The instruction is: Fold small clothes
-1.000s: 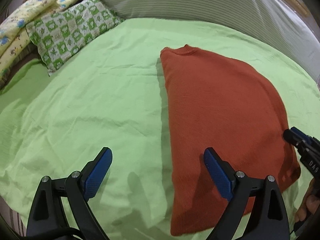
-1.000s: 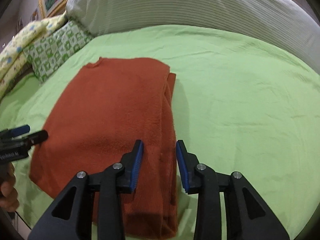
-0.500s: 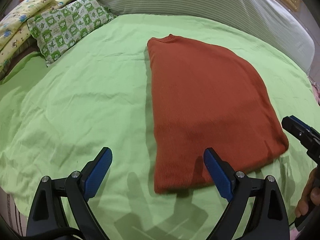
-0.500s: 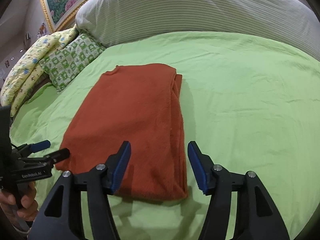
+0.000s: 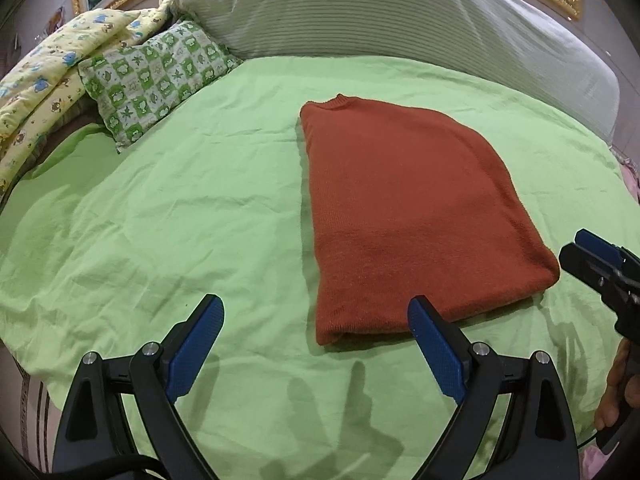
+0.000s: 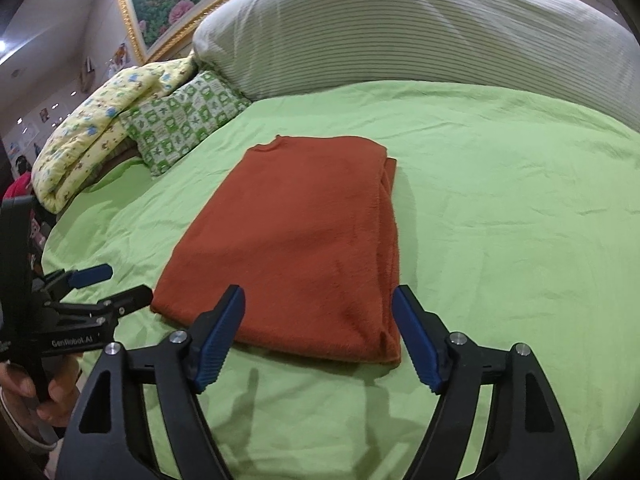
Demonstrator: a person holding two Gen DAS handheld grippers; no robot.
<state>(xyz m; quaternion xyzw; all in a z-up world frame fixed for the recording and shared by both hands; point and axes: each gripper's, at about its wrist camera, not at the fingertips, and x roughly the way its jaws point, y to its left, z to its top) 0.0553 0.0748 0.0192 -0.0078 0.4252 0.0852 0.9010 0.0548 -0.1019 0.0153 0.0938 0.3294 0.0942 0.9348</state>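
Your rust-orange knitted sweater point(image 5: 408, 216), already folded into a long rectangle, lies flat at the centre of the wrinkled lime-green bedsheet point(image 5: 180, 208), collar towards twelve o'clock. Your left gripper point(image 5: 316, 344) hovers with jaws spread wide and empty, the near hem just beyond its right pad. Your right gripper point(image 6: 318, 336) has just been opening its jaws and now stands wide too, with nothing between the pads; the sweater's near edge lies just past them. The knit looks soft, light and limp, likely to sag and slide apart in layers, so pinch through all layers at the two near corners, at five and seven o'clock, if you fold again. A green-and-white checked pillow point(image 5: 156, 80) and a yellow printed quilt point(image 5: 44, 76) sit well apart at ten o'clock, and a grey striped bolster point(image 5: 392, 20) lies across twelve. Nothing blocks your way.
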